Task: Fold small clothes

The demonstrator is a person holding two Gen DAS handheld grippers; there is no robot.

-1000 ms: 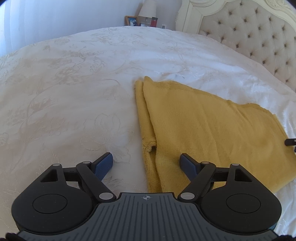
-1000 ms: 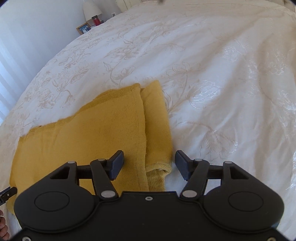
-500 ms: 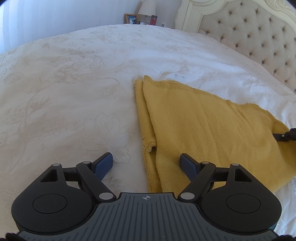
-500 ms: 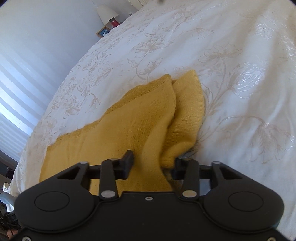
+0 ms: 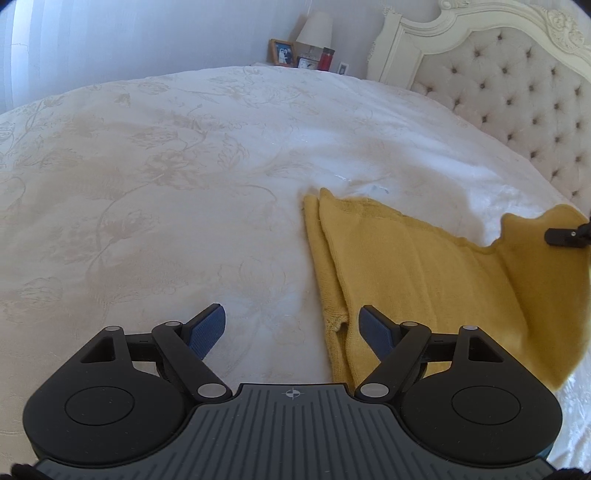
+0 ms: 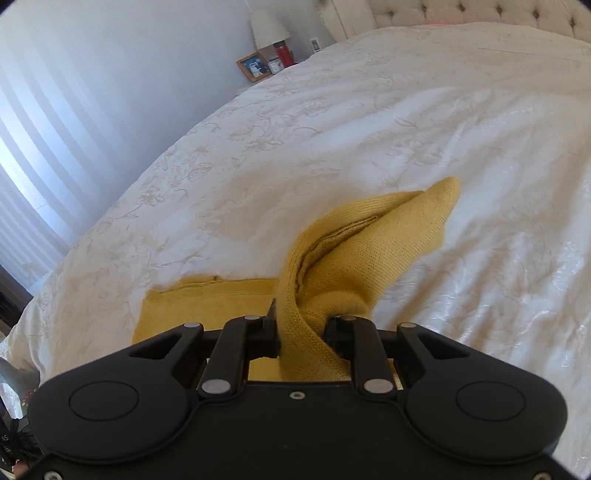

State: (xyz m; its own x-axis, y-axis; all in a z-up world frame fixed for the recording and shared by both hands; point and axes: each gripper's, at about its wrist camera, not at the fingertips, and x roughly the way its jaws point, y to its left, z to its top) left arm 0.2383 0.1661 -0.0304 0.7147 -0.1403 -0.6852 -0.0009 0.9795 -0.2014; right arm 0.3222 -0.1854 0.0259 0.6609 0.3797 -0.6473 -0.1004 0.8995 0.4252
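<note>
on the white bed (image 5: 184, 177), your right gripper (image 6: 301, 328) is pinching the yellow knit (image 5: 406, 269) end; your left gripper (image 5: 291, 328) is gaping empty. be carrying it across level, aligning edges.

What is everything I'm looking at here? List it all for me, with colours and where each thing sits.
yellow knit garment: one, mustard yellow, on the bed, one end lifted
bedspread: one, white with floral pattern, covering the bed
headboard: one, cream, tufted, behind the bed
lamp: one, white shade, on the bedside stand
picture frame: one, wooden, beside the lamp
red jar: one, beneath the lamp
left gripper: one, black, blue pads, open above the garment's edge
right gripper: one, black, clamped on the garment
</note>
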